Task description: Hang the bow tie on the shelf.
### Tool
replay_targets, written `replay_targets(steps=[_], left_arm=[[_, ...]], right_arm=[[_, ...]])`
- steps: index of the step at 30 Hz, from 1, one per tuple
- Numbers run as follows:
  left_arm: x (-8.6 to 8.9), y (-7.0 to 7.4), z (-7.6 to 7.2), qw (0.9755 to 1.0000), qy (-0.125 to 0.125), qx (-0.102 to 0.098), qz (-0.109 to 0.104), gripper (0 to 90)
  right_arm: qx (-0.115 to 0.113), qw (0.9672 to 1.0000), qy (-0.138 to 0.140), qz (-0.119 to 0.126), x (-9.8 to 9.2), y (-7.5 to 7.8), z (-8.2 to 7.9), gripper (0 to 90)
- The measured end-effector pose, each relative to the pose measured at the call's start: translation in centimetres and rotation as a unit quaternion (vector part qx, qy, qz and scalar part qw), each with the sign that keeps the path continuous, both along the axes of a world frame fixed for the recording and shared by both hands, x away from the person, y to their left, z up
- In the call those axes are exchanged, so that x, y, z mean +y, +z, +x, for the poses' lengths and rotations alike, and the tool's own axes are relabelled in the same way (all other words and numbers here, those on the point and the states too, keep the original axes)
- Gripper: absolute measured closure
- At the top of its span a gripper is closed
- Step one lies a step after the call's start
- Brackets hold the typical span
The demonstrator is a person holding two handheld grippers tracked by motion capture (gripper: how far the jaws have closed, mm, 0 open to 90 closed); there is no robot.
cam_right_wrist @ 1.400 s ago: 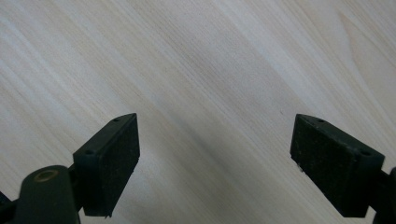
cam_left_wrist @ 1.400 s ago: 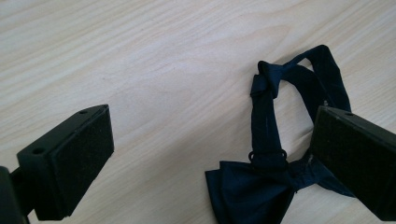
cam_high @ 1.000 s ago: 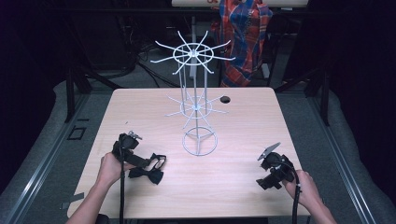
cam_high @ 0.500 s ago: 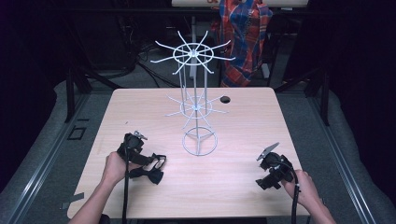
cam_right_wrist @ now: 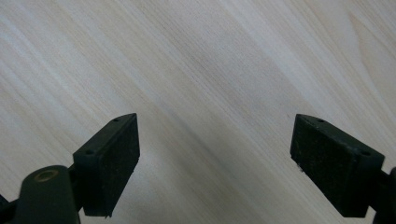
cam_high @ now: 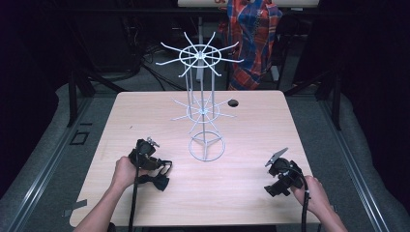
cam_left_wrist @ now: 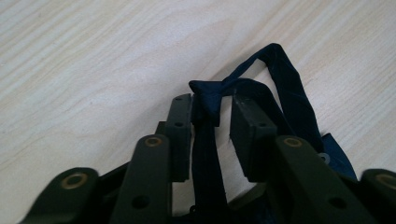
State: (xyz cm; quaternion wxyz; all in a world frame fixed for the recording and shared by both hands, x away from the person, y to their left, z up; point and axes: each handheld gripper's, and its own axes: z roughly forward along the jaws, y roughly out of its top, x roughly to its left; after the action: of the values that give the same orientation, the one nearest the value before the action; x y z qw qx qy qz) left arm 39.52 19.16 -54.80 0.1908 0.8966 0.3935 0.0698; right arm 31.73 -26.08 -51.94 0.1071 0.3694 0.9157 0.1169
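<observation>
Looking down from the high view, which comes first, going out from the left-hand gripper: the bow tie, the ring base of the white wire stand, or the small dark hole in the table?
1. Bow tie: at the left gripper, its strap between the jaws.
2. Ring base of the wire stand: table middle, to the gripper's right.
3. Dark hole: far side, beyond the stand.

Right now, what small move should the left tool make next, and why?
Probably close fully on the bow tie. The left tool has the tie's strap between its jaws with a gap remaining beside one jaw, so lifting it toward the wire rack now might drop it.
</observation>
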Motion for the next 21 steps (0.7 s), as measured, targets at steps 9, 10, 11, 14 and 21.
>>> replay_targets(steps=[9, 10, 11, 14, 21], left_arm=[[-0.42, -0.25, -0.1, 0.9998, -0.007, -0.002, 0.016, 79.9], [-0.42, -0.25, -0.1, 0.9998, -0.009, -0.001, 0.018, 80.3], [-0.42, -0.25, -0.1, 0.9998, -0.009, -0.001, 0.018, 80.5], [-0.33, -0.39, -0.12, 0.9998, -0.008, -0.001, 0.017, 81.7], [0.08, -0.25, -0.06, 0.9999, -0.006, -0.002, 0.013, 84.2]], right_arm=[[-0.003, 1.0, -0.004, 0.005, -0.06, -0.07, -0.02, 15.4], [-0.002, 1.0, -0.003, 0.002, -0.04, -0.02, -0.01, 15.4], [-0.002, 1.0, -0.003, 0.002, -0.04, -0.02, -0.01, 15.4], [-0.002, 1.0, 0.001, 0.002, -0.01, 0.09, -0.01, 15.4], [-0.008, 0.9999, -0.004, 0.011, 0.07, 0.07, -0.17, 15.4]])
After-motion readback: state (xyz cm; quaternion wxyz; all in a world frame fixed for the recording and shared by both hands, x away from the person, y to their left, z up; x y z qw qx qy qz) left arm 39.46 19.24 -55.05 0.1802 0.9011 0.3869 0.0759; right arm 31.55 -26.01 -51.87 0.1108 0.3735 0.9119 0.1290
